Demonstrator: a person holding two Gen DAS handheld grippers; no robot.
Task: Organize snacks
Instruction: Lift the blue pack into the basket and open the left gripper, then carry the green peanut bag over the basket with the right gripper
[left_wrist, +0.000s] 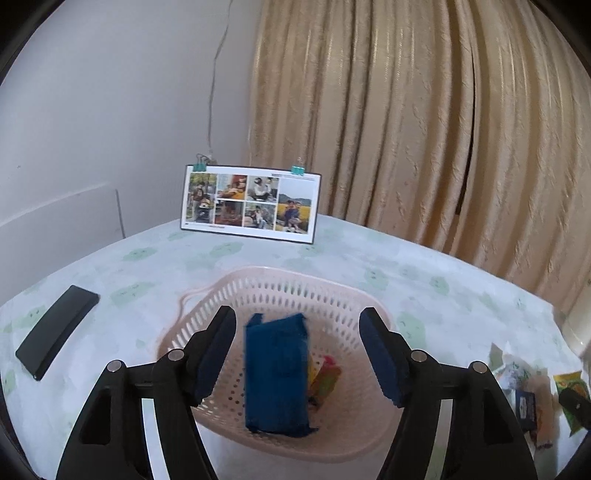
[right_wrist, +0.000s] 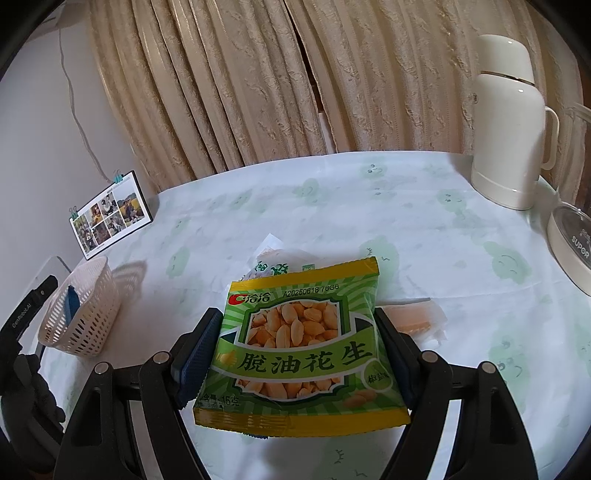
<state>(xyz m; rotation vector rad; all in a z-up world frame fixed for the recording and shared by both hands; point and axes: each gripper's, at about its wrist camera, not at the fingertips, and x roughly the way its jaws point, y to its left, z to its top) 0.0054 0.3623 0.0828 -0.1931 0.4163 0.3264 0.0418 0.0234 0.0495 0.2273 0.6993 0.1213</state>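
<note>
Currently my right gripper (right_wrist: 295, 354) clamps a green peanut packet (right_wrist: 301, 347) printed "脱油花生", "15克", code A20250618 78G6, held above the table (right_wrist: 424, 221). Only the right view shows the "SUPOR" lid (right_wrist: 572, 240). My left gripper (left_wrist: 297, 354) gapes wide over the pink basket (left_wrist: 295, 288), where a blue packet (left_wrist: 277, 373) lies.

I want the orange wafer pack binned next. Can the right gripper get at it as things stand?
Probably not yet: the right gripper is shut on the peanut packet, which must go first. The wafer pack itself lies uncovered.
</note>
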